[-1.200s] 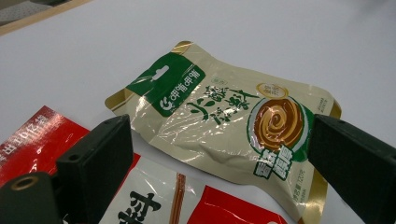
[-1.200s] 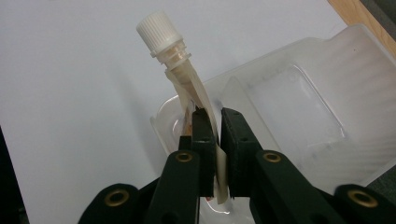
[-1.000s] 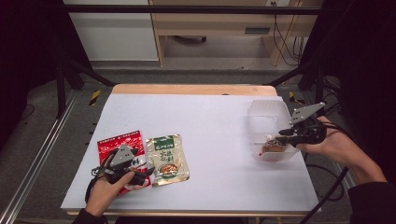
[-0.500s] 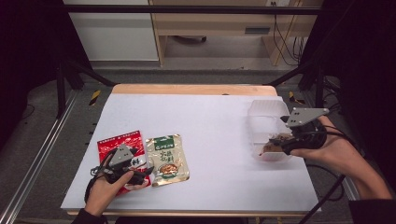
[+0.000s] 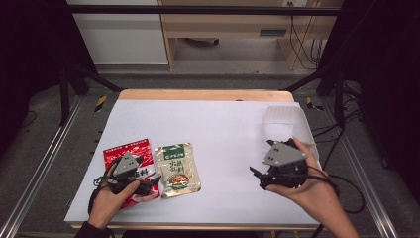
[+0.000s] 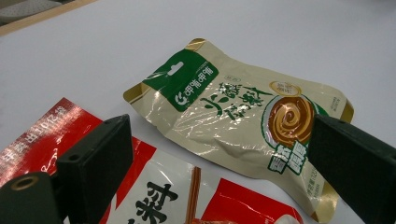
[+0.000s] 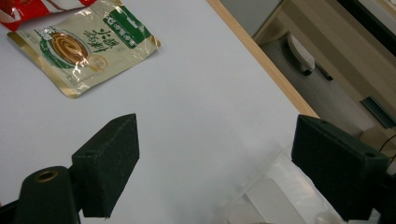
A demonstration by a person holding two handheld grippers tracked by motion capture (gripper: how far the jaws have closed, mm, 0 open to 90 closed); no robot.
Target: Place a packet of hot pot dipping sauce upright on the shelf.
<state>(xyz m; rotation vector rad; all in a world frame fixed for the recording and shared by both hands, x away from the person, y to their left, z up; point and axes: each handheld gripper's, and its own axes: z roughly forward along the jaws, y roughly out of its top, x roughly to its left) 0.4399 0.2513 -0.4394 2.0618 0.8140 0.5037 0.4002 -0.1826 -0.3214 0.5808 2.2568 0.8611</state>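
Note:
My left gripper (image 5: 147, 182) rests low over a red food packet (image 5: 126, 156) at the table's near left, jaws open. In the left gripper view its jaws (image 6: 219, 154) stand wide apart over the red packet (image 6: 42, 140), with a beige packet with a green label (image 6: 243, 116) just ahead. That beige packet (image 5: 177, 168) lies flat beside the red one. My right gripper (image 5: 258, 178) hovers at the near right, open and empty, pointing left. The right gripper view (image 7: 217, 158) has bare table between the jaws and the beige packet (image 7: 84, 42) far off.
A clear plastic container (image 5: 287, 119) stands at the table's right side, behind my right gripper; its rim (image 7: 280, 196) sits low right in the right gripper view. The white table (image 5: 218, 124) has a wooden far edge. Cables trail off the right side.
My right gripper has pulled back from the clear container toward the near edge and slightly left. The left gripper and both packets have stayed put.

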